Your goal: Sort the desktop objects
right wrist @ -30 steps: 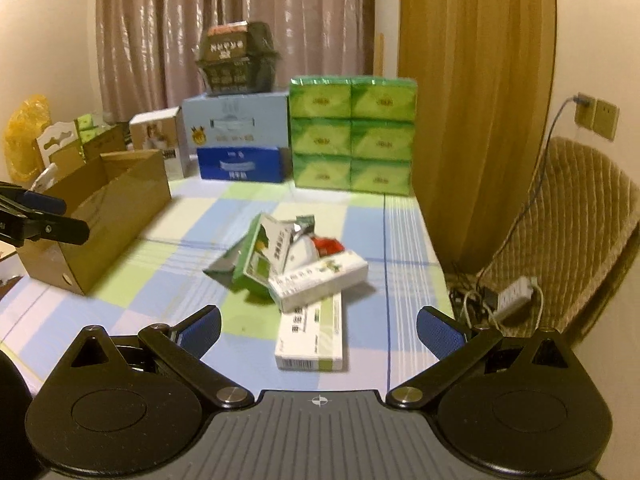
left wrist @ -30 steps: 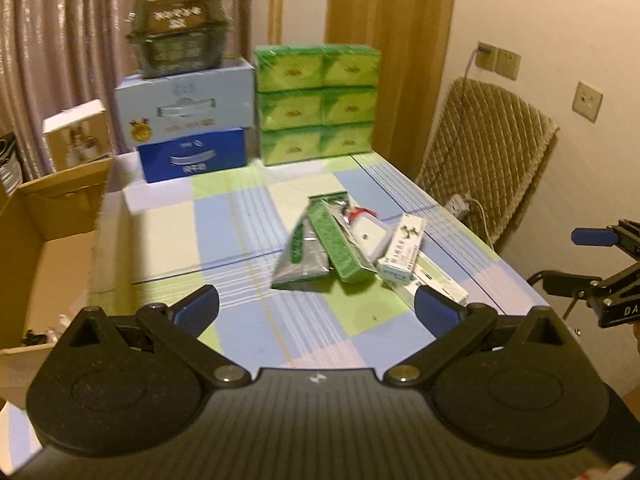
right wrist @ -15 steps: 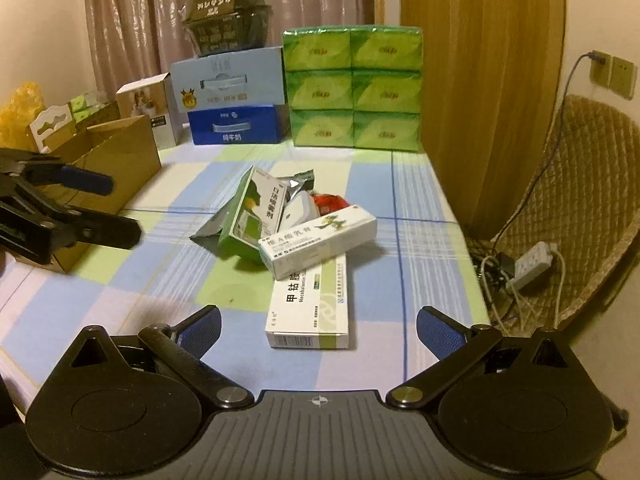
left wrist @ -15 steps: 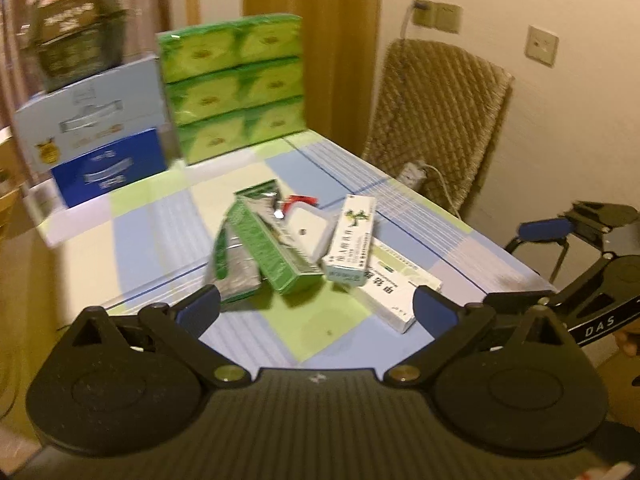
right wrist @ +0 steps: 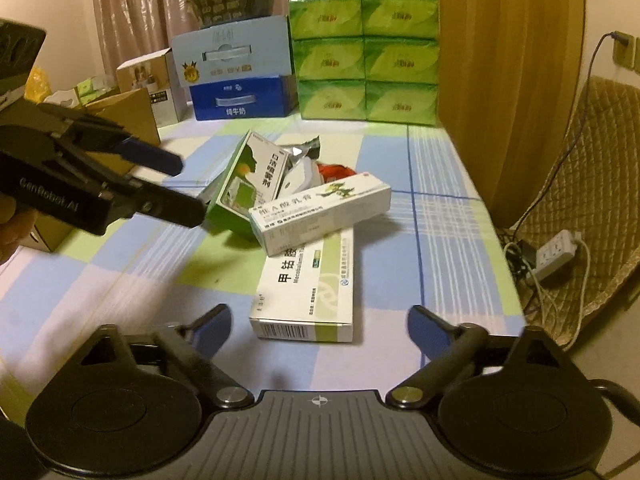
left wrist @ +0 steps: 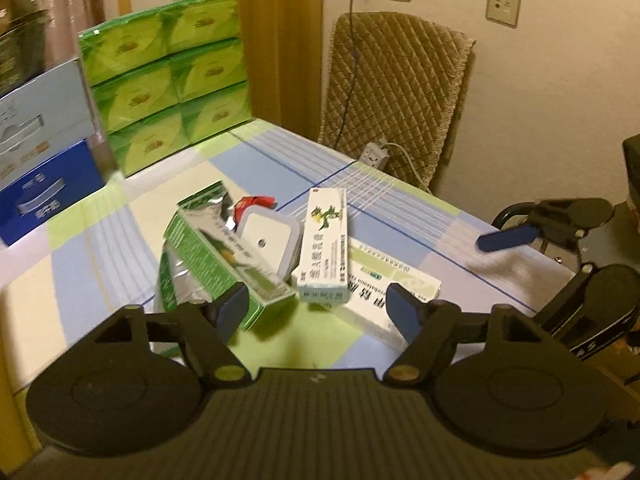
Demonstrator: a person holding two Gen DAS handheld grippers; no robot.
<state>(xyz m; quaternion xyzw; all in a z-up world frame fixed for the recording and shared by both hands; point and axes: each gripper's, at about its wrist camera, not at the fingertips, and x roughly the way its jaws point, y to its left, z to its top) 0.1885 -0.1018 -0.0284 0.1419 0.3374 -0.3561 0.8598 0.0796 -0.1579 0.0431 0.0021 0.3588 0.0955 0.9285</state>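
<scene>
Tongs, left (left wrist: pixel 316 306) and right (right wrist: pixel 318 328), lower and nearer than a second ago, narrowing yet empty, boxes (right wrist: pixel 320 204) just ahead: first pick imminent.

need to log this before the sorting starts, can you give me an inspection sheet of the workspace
surface: checked tablecloth, pastel squares, bare around the pile
job's things: green box, dragon-print box lying across the flat white box, white square case, foil pouch, all in one pile
clutter: tissue packs, blue cartons, open cardboard box at the left edge
grippers: left tool closing, nothing between the fingers; right tool closing, nothing gripped
cables: power strip with leads on the floor, wall plug
surroundings: quilted chair, curtains
</scene>
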